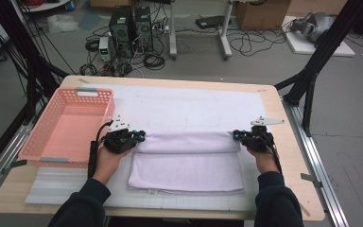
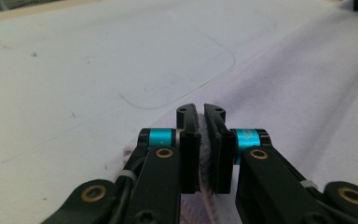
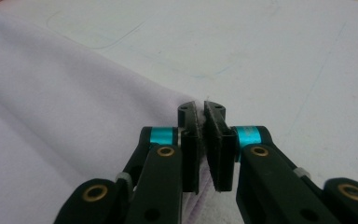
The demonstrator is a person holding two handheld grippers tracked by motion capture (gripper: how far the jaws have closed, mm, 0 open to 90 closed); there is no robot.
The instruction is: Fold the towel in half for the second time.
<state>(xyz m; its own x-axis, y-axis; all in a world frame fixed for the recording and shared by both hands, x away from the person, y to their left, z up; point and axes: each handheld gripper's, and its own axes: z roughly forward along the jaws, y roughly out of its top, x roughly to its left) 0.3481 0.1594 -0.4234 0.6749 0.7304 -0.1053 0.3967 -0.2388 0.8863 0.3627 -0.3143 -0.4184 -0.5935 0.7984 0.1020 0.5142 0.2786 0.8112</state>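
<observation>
Left claw (image 2: 200, 149): closed on the left end of the towel (image 1: 189, 158), with a strip of pale pile pinched between the pads. Right claw (image 3: 204, 149): closed on the right end of the same fold, cloth likewise clamped between the pads. Both claws grip opposite ends of one edge, which judging by the layout keeps the cloth taut and level so the fold comes down straight

The towel lies mid-bench on a white mat (image 1: 179, 106), already doubled: a raised upper band runs between the two claws, and a flat lower layer reaches toward the person. Each hand approaches from the near side, left hand (image 1: 106, 158) and right hand (image 1: 262, 158) alike

A pink basket (image 1: 99, 97) stands at the left of the bench (image 1: 293, 156), just beside the left claw, probably the destination for the folded towel
</observation>
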